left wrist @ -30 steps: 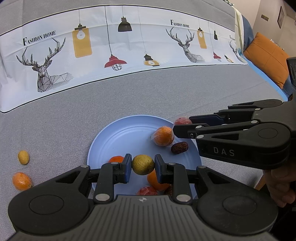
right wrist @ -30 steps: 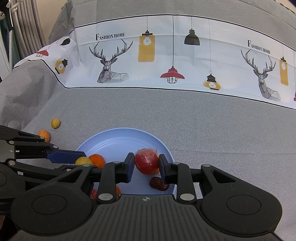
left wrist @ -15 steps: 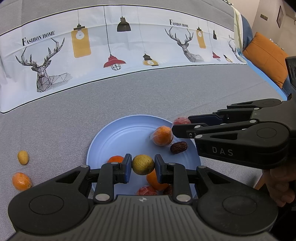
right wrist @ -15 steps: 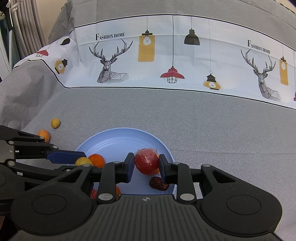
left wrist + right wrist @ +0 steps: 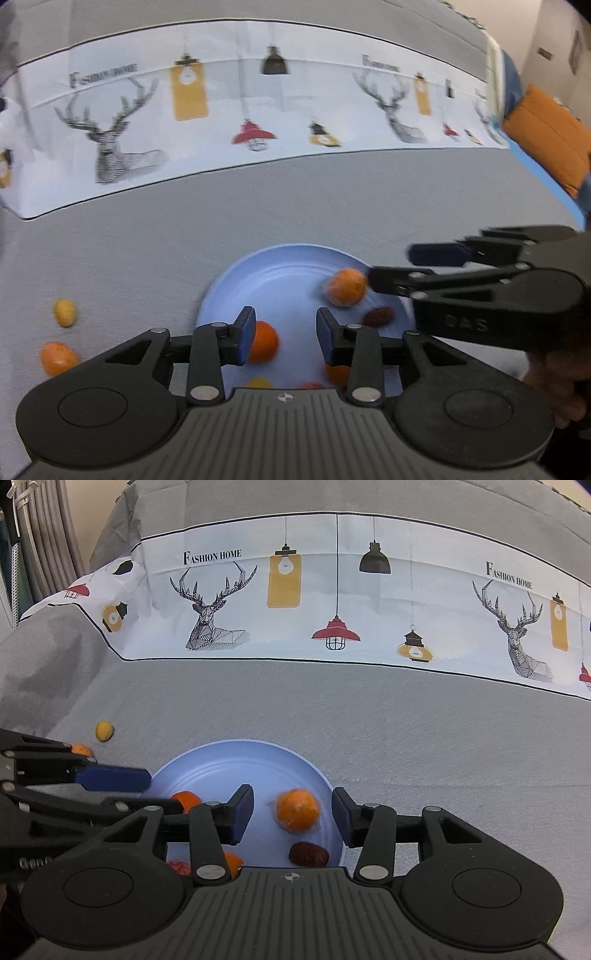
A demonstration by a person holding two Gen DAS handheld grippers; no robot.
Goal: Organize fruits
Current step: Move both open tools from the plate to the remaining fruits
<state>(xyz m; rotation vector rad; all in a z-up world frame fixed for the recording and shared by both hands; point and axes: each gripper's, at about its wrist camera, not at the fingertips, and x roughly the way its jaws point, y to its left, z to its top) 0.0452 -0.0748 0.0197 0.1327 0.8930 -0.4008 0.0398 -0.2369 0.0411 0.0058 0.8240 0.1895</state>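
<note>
Both grippers — left gripper (image 5: 284, 334), right gripper (image 5: 292, 814) — have just opened, empty, over the blue plate (image 5: 236, 755).

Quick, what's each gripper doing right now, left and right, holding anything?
Left gripper: open, jaws just opened, holding nothing.
Right gripper: open, jaws just opened, holding nothing, above the blue plate.

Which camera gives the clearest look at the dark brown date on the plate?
The right wrist view: the date is sharp and unobstructed on the blue plate. The left wrist view shows it blurred.
</note>
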